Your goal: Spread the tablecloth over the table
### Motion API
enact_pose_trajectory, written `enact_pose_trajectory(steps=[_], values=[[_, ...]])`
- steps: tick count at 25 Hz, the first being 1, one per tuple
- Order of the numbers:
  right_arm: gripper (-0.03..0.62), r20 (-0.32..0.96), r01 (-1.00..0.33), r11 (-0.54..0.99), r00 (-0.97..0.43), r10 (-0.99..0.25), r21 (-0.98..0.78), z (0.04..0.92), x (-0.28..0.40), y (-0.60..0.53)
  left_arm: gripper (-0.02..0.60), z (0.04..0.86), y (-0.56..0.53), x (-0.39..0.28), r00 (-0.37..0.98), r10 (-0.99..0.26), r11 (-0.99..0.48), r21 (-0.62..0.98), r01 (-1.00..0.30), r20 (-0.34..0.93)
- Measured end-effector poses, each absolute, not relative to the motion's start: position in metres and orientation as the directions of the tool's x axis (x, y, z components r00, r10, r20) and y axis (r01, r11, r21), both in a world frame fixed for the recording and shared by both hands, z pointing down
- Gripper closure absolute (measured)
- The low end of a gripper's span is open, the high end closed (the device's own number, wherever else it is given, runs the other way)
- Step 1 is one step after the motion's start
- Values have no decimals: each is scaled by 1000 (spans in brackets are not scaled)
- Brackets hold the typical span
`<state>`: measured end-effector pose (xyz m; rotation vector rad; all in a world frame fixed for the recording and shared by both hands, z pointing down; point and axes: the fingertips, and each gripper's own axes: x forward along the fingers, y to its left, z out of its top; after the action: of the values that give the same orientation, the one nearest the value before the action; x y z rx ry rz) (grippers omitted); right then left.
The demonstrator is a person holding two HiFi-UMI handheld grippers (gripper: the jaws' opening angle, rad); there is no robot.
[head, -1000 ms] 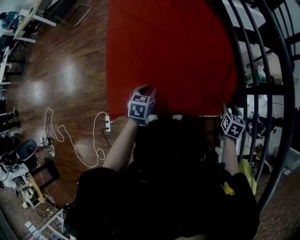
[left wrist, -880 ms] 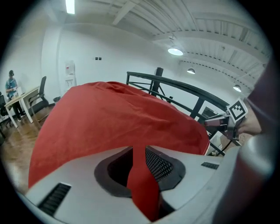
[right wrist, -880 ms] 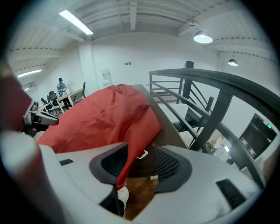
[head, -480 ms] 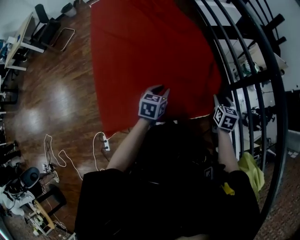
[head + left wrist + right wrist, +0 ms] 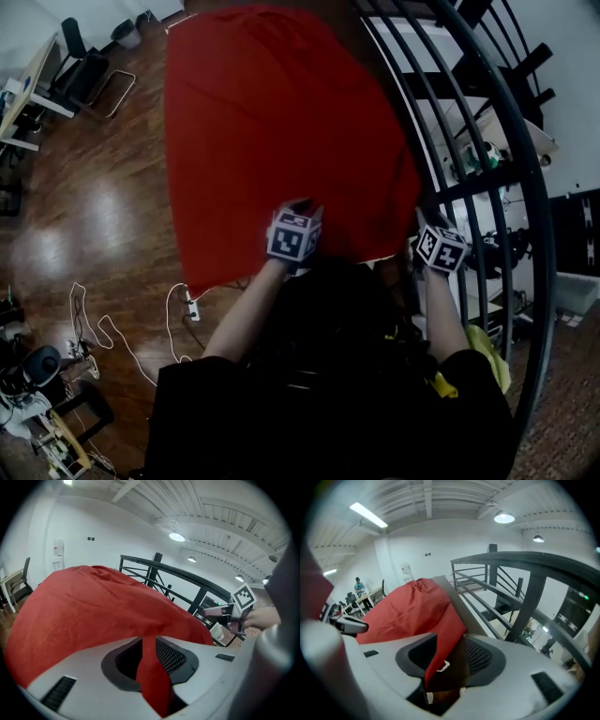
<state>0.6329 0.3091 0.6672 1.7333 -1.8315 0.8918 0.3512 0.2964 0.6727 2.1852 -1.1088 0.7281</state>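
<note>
**A:** Where's the cloth?

**B:** Out over the table, ballooned up with air under it, running from the near edge to the far end. It hides nearly the whole top. Only a bare strip of table shows along its right side, next to the railing.

**A:** And the grippers?

**B:** Both are on the near hem. The left gripper has its jaws closed on a thin pinch of red fabric that runs up between the pads. The right gripper is clamped on a thicker, folded bit at the near right corner, so its jaws stand wider. A white scrap, maybe a tag, peeks out there.

**A:** Why hold it at two points?

**B:** Likely to keep the near edge taut and level, so the sheet spreads flat instead of bunching. Gripping only the hem also leaves the far part free to settle by itself.

**A:** Is it square on the table?

**B:** Not quite, I'd say. The near left corner hangs out to the left of the left gripper, seen against the floor, while the right side sits close to the railing.

**A:** What's left?

**B:** Lower the hem, let the air out, then tug to even the overhang. The railing leaves the right hand little room.
</note>
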Motion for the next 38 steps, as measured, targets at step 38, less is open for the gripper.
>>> enact_pose_trajectory(steps=[38], values=[[577, 492, -813, 552, -409, -768, 186, 574, 433, 227, 580, 717, 319, 267, 278, -559, -87, 278, -957, 781]])
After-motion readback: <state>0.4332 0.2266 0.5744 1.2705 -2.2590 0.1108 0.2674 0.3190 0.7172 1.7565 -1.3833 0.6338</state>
